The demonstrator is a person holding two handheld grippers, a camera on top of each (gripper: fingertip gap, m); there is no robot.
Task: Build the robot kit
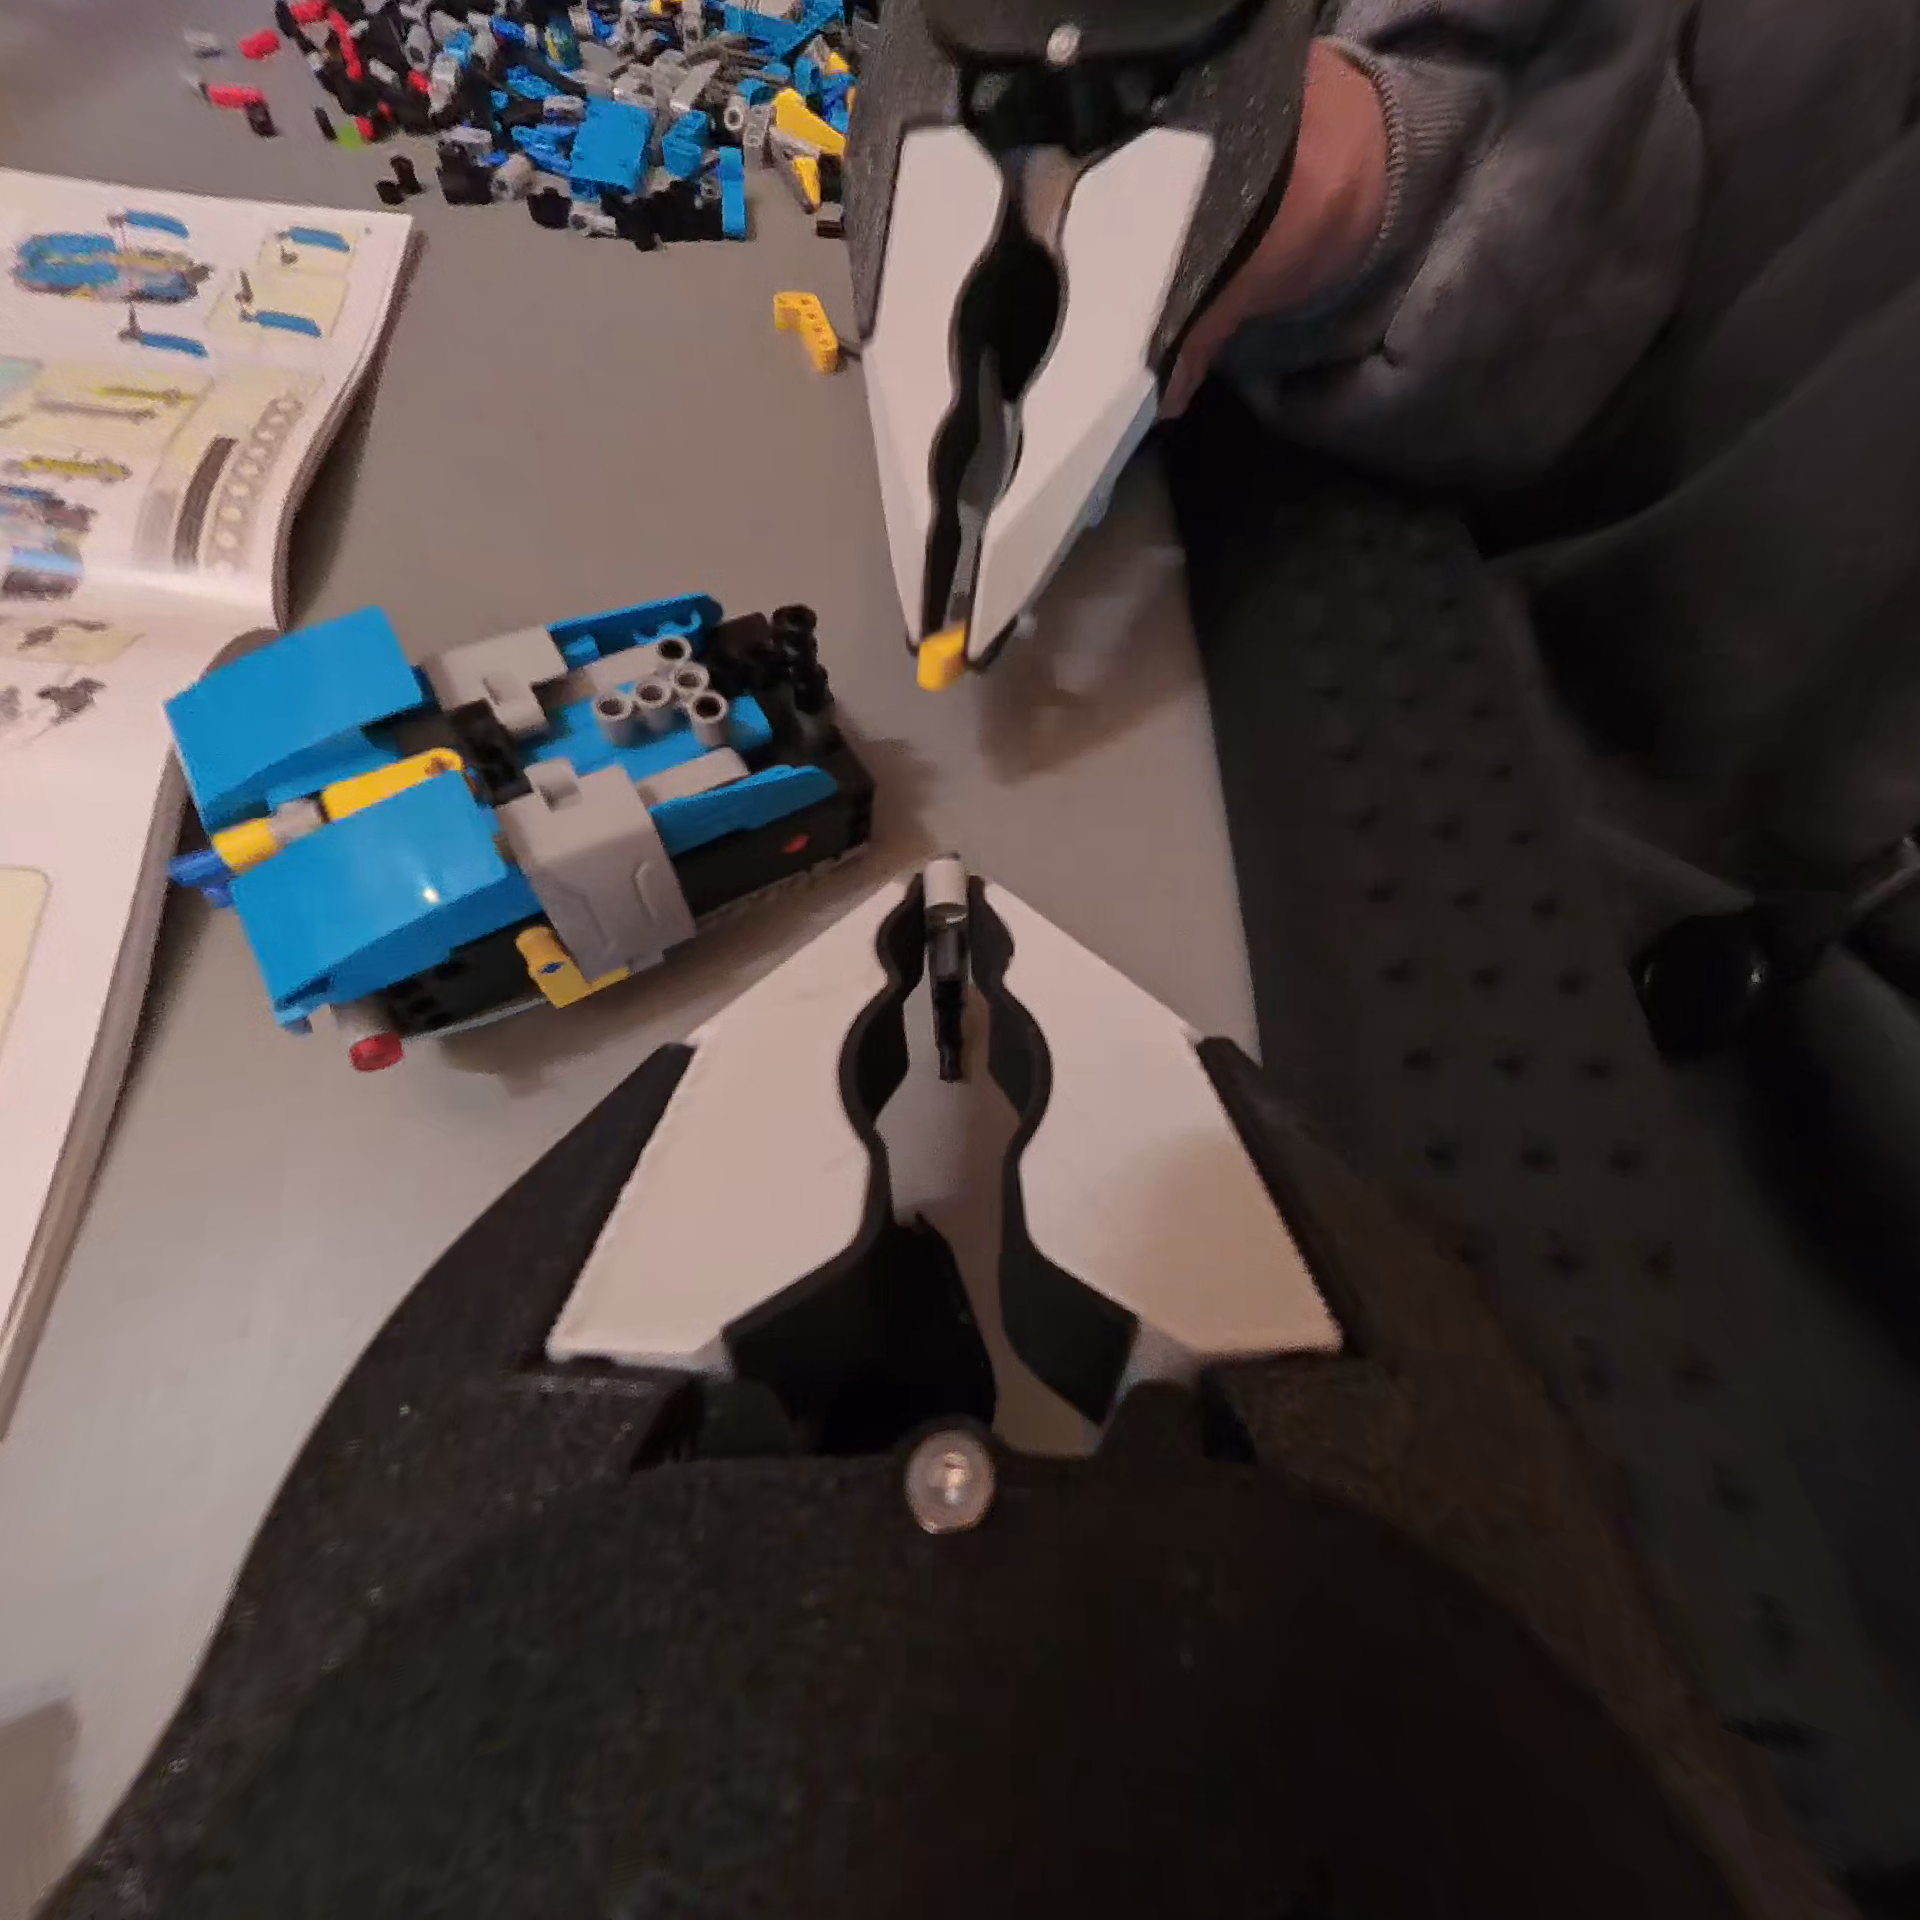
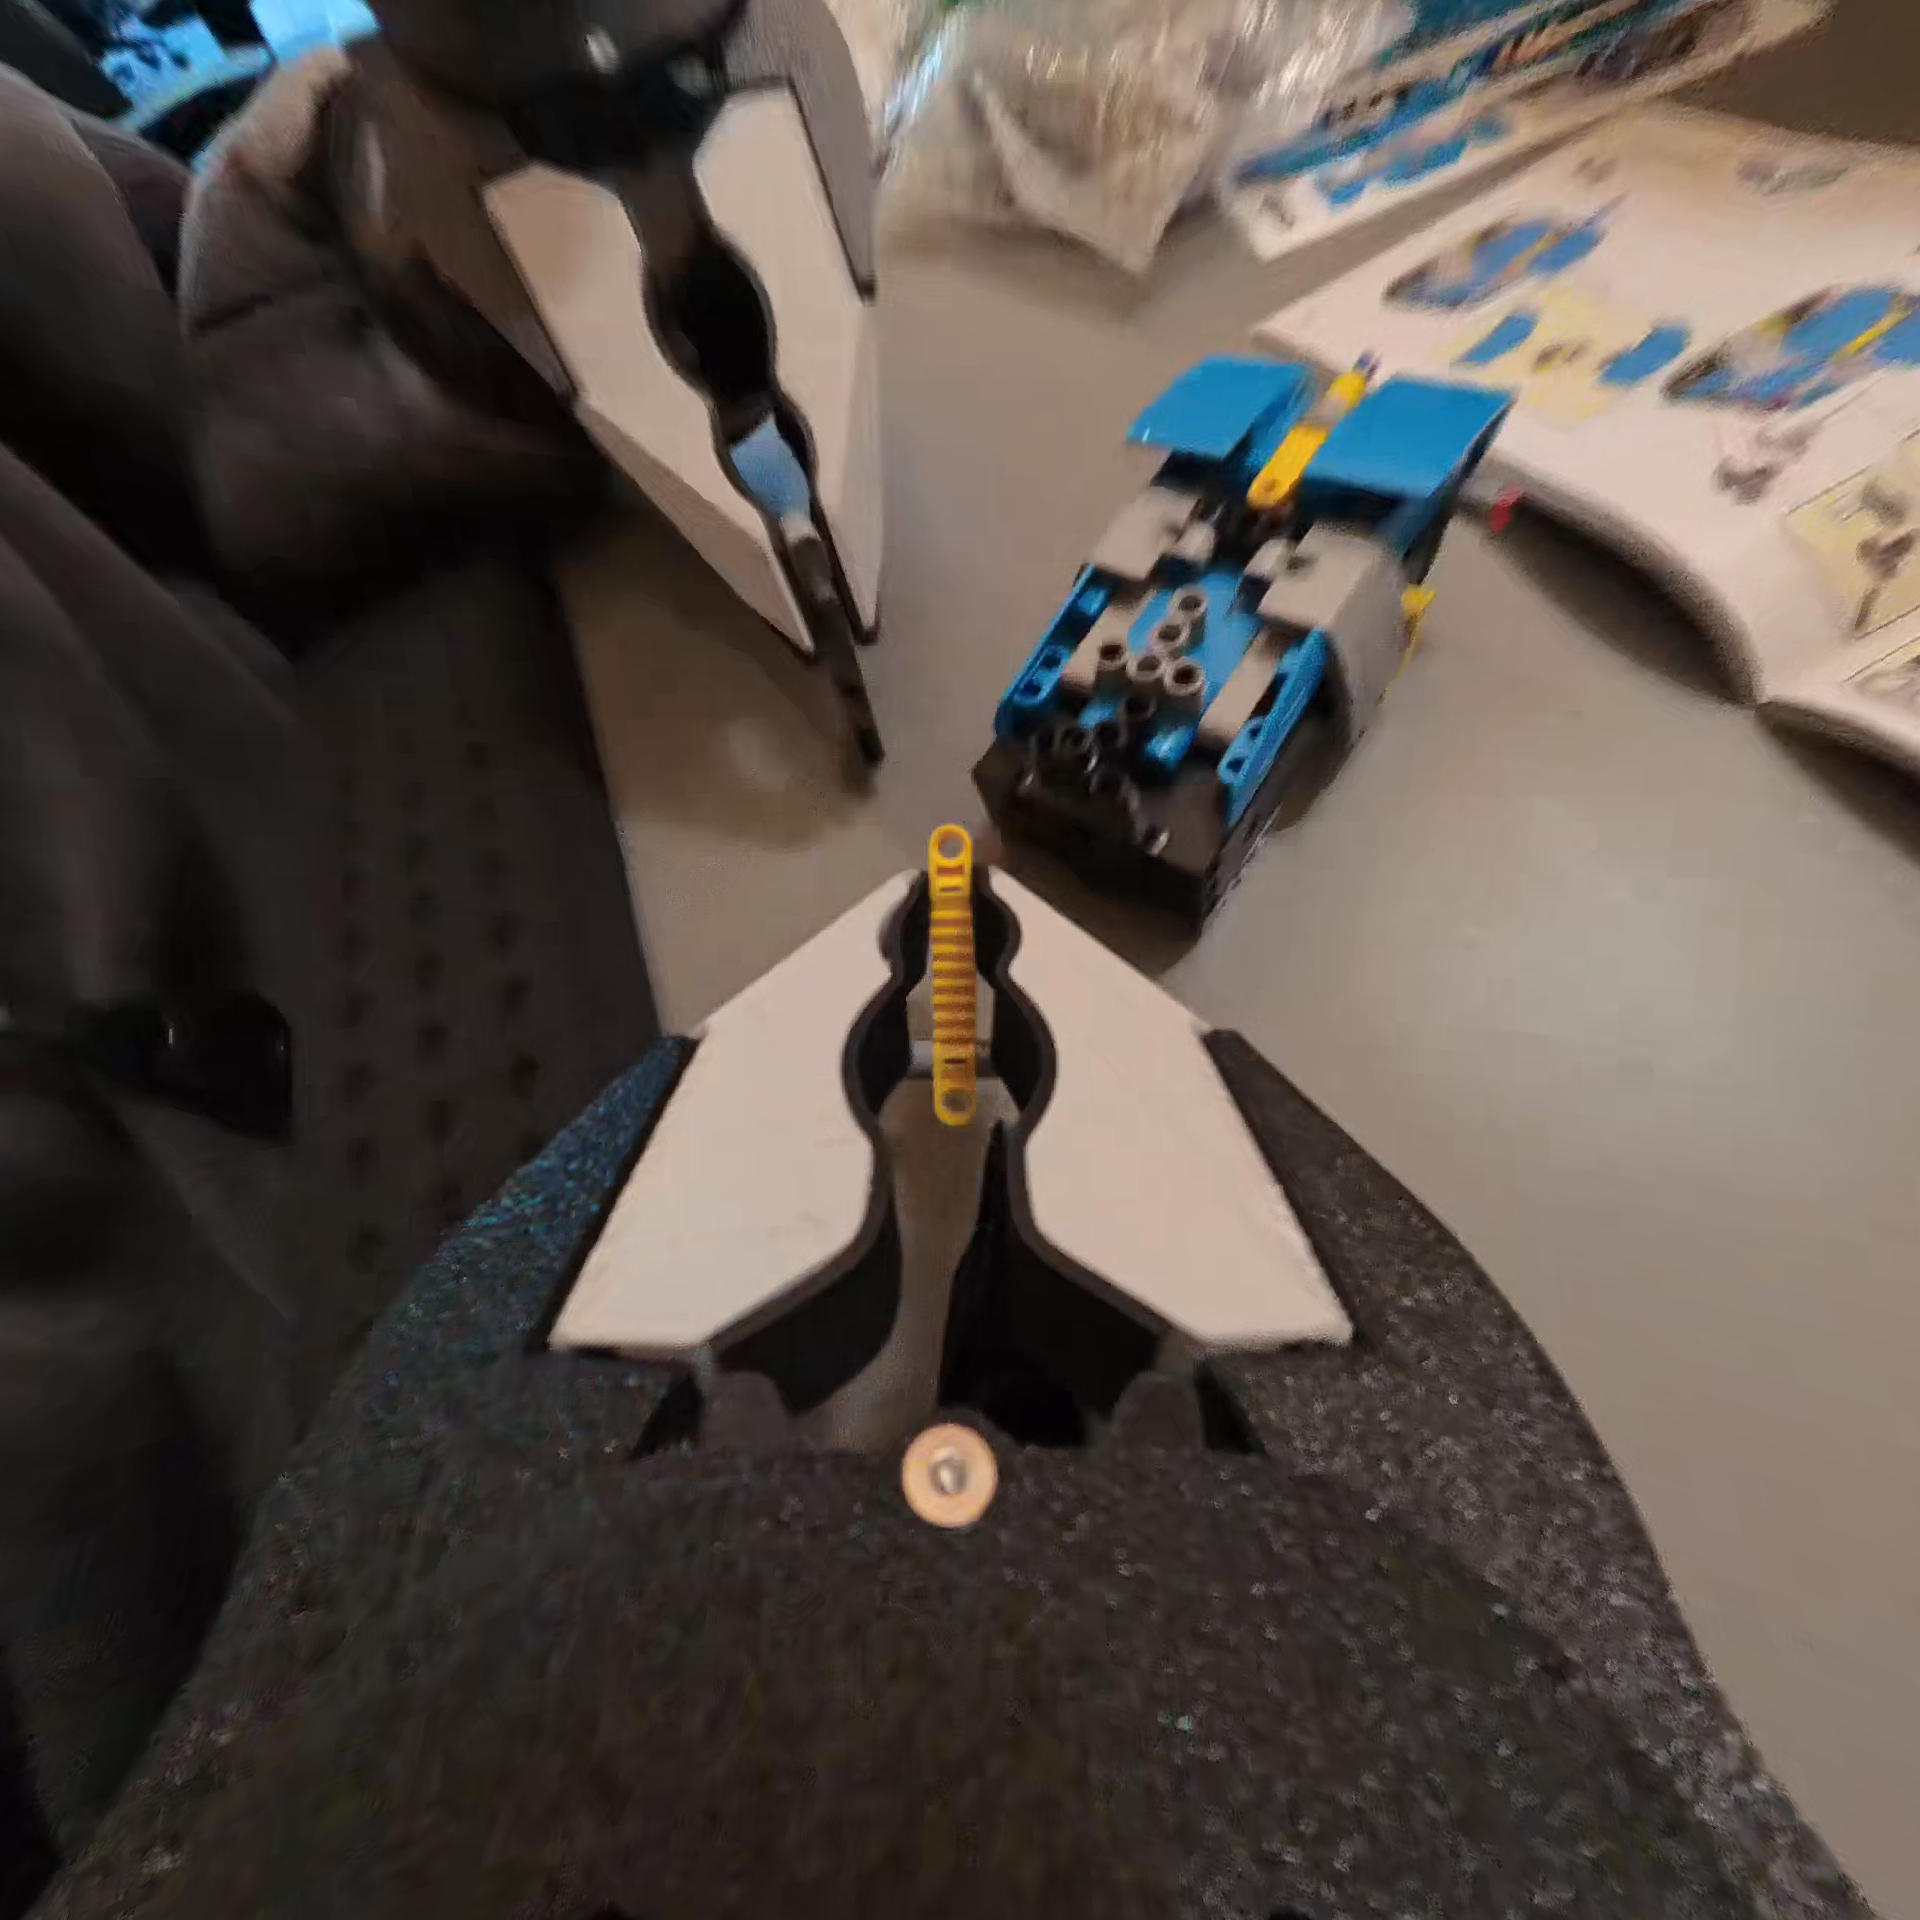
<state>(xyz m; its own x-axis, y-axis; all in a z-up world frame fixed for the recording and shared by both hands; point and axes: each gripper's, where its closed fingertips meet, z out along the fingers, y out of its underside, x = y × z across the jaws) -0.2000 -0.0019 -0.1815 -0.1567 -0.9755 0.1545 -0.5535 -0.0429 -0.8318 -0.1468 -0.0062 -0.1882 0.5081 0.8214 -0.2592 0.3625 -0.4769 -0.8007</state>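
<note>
Left gripper (image 1: 945, 883) fingers clamp a black pin (image 1: 948, 971); right gripper (image 2: 951, 883) fingers clamp a yellow toothed bar (image 2: 951, 977), both near the blue toy car (image 1: 499, 821).

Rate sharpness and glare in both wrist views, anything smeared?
Left wrist view: car model fairly sharp, small glare spot on its blue panel; booklet soft at the edge. Right wrist view: yellow toothed piece crisp in the right tool; car, plastic bags and booklet motion-smeared; wide-angle bending in both.

No writing on the instruction booklet (image 1: 156, 416) is legible.
</note>
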